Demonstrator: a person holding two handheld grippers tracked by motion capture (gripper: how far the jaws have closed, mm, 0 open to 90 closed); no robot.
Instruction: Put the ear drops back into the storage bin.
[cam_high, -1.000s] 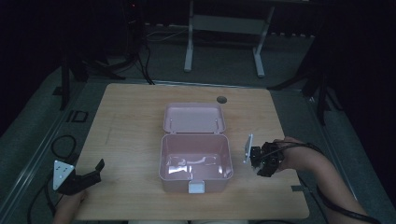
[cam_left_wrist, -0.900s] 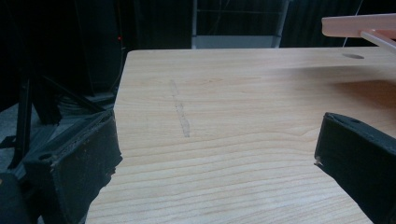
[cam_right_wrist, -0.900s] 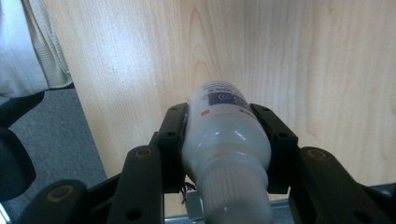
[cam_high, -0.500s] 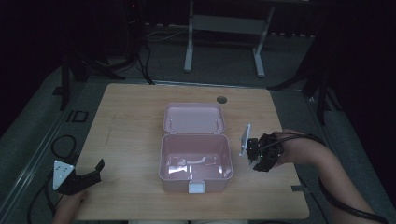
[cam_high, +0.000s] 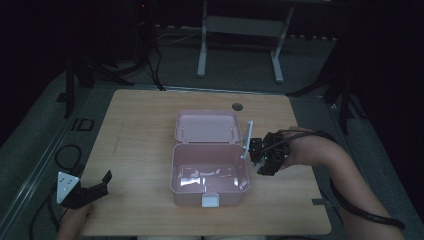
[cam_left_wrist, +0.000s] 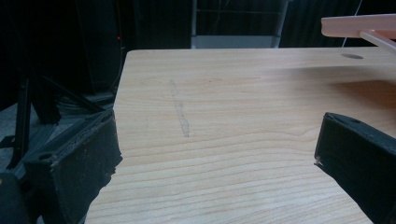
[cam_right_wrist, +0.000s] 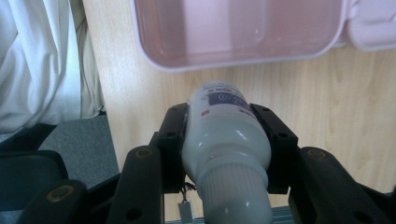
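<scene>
The right gripper (cam_right_wrist: 224, 140) has its two black jaws clamped on a white bottle (cam_right_wrist: 222, 135), whose label bears a dark blue panel and a small red mark with print too small to read; in the high view the bottle (cam_high: 247, 140) is held above the table (cam_high: 140, 125), just off the right side of the pink box (cam_high: 210, 172). That box lies open with its lid (cam_high: 206, 126) flat behind it, holding something pale I cannot identify. The left gripper (cam_high: 97, 186) rests near the table's front left corner, jaws spread wide and empty.
</scene>
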